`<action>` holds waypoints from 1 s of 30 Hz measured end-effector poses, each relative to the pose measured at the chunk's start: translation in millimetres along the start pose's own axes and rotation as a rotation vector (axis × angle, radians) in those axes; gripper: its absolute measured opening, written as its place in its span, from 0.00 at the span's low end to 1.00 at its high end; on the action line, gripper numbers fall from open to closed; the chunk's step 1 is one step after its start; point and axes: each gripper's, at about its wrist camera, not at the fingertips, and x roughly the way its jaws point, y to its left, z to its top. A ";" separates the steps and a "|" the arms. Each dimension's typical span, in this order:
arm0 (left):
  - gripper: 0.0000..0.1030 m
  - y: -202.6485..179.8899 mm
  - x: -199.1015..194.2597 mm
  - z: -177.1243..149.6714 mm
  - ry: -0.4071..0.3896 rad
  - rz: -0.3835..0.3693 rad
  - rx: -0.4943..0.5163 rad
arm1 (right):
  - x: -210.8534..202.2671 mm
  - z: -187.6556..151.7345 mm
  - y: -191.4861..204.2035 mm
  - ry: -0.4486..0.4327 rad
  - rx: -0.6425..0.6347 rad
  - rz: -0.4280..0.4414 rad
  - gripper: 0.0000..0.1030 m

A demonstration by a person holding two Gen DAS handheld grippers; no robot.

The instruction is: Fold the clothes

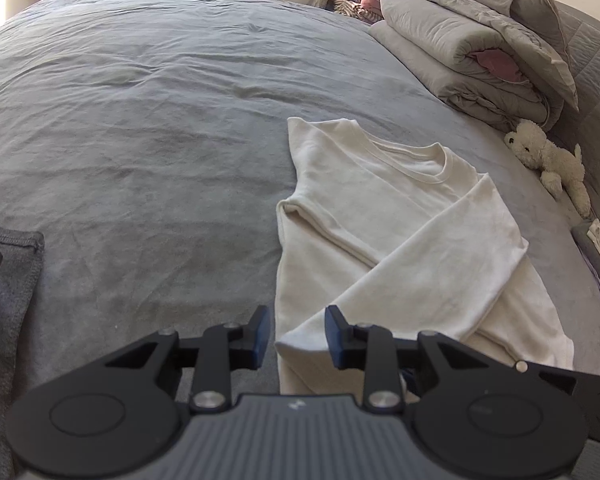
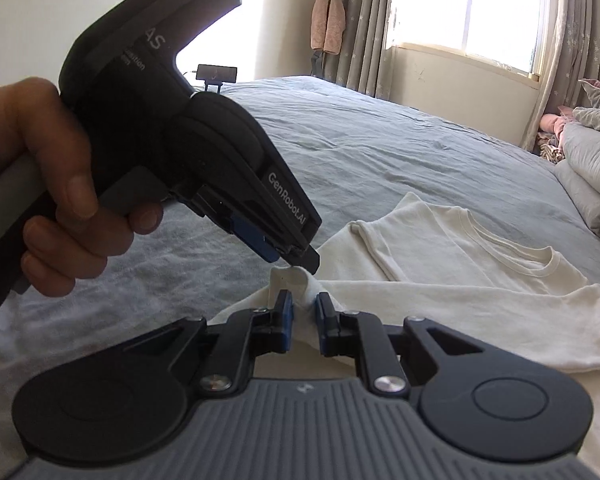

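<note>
Right wrist view: cream long-sleeved shirt [image 2: 460,280] lies partly folded on the grey bed [image 2: 380,140], lower right of frame. Right gripper [image 2: 302,312] has its jaws clamped on a raised pinch of the cloth at centre. Left gripper [image 2: 296,258], held in a hand [image 2: 48,184], touches that same peak from above; in the left wrist view its jaws stand apart over the sleeve cuff, gripping nothing. Judgement: light, limp knit, not fragile; it will sag and drape, so hold at hem corners or cuffs.

The white shirt's [image 2: 460,292] hem runs under the gripper body, perhaps past the frame edge.
</note>
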 end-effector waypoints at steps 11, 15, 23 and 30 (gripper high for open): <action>0.29 -16.8 3.6 -8.7 0.011 0.028 0.122 | -25.7 -12.6 -25.1 0.145 -0.242 0.166 0.17; 0.29 -22.9 6.1 -11.6 0.014 0.053 0.175 | -44.5 -9.3 -50.2 0.067 -0.231 0.241 0.42; 0.29 -25.7 8.1 -12.8 0.017 0.102 0.251 | -51.9 7.0 -230.2 -0.043 0.335 -0.118 0.47; 0.30 -25.1 12.8 -13.5 0.036 0.093 0.297 | 27.7 -10.3 -337.7 0.108 0.645 -0.312 0.41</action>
